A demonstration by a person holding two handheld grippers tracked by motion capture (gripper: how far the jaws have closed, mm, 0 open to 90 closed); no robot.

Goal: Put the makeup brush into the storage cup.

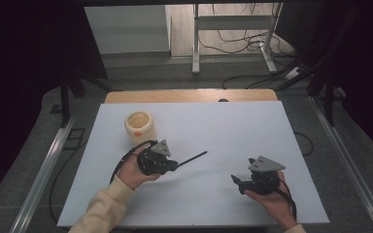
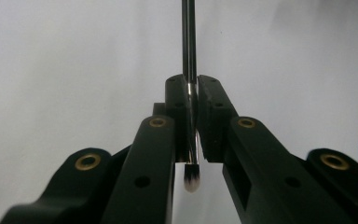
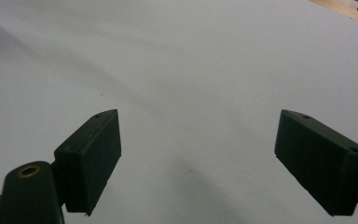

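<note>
Now, brush [image 2: 189,60] clamped between left gripper [image 2: 192,119] jaws, right gripper [image 3: 198,154] jaws wide.

A lab-like recording room: white-covered table [image 1: 223,126], dark curtains [image 1: 24,58], loose floor cables [image 1: 238,41].

The brush [image 2: 189,56] ran off the top edge of the left gripper view — its handle end cut off there — and its middle lay hidden between the left gripper [image 2: 193,121] pads.
</note>
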